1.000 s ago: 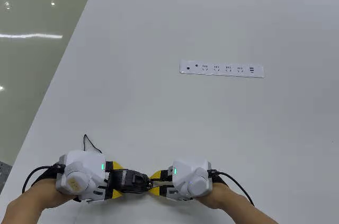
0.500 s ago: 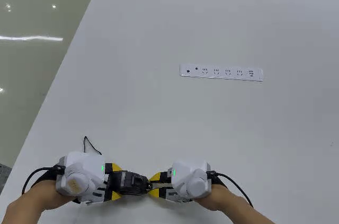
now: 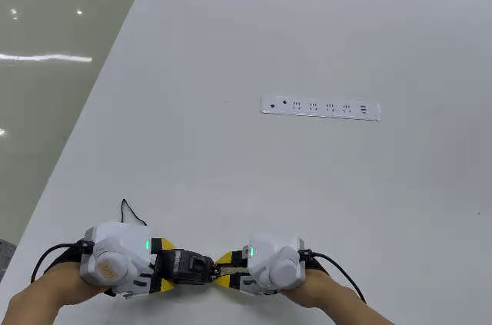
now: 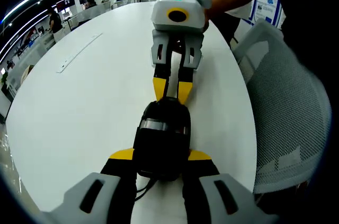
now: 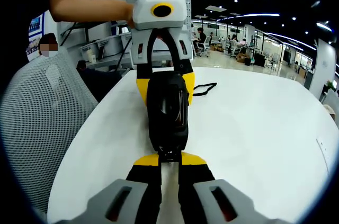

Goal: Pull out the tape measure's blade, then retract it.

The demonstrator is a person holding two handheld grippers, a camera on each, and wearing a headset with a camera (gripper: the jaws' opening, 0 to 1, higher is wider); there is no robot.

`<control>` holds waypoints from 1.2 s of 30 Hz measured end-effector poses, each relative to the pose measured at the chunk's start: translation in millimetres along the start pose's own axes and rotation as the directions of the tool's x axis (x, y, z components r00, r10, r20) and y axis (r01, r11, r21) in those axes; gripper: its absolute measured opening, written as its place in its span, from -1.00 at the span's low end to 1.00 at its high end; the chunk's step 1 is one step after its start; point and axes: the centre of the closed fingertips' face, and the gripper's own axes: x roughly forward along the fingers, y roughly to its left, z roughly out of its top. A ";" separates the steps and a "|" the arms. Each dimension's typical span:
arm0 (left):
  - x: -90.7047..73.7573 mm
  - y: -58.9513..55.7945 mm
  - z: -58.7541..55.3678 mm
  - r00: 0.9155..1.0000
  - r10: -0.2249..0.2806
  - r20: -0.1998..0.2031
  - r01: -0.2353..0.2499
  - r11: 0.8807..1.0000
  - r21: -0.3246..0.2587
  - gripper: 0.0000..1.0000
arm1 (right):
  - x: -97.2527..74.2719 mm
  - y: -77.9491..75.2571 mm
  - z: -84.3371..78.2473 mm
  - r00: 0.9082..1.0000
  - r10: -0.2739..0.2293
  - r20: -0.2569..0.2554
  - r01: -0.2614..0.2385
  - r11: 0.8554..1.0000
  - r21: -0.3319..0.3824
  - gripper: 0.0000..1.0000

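Observation:
A black tape measure (image 3: 187, 266) lies low over the near edge of the white table (image 3: 307, 179), held between the two grippers. My left gripper (image 3: 163, 266) is shut on its case; in the left gripper view the case (image 4: 160, 139) sits between the yellow-tipped jaws of that gripper (image 4: 157, 156). My right gripper (image 3: 225, 269) faces it from the right and is shut on the blade's end hook (image 5: 169, 156), right at the mouth of the case (image 5: 167, 110). Almost no blade shows between hook and case. The case's black wrist strap (image 3: 132, 209) trails on the table behind the left gripper.
A white power strip (image 3: 320, 107) lies flat across the middle of the table. The table's left edge drops to a glossy floor (image 3: 46, 71). A mesh-backed chair (image 4: 286, 123) stands close behind the near edge. Black cables run from both grippers.
The two grippers have drawn a little closer together, the right one moving left toward the case. The camera has tilted slightly.

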 end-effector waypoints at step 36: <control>-0.1 -0.9 -1.4 1.000 -0.004 -0.007 0.004 1.000 0.004 -0.43 | -10.9 0.6 -4.3 1.000 0.004 -0.010 -0.004 1.000 -0.010 -0.83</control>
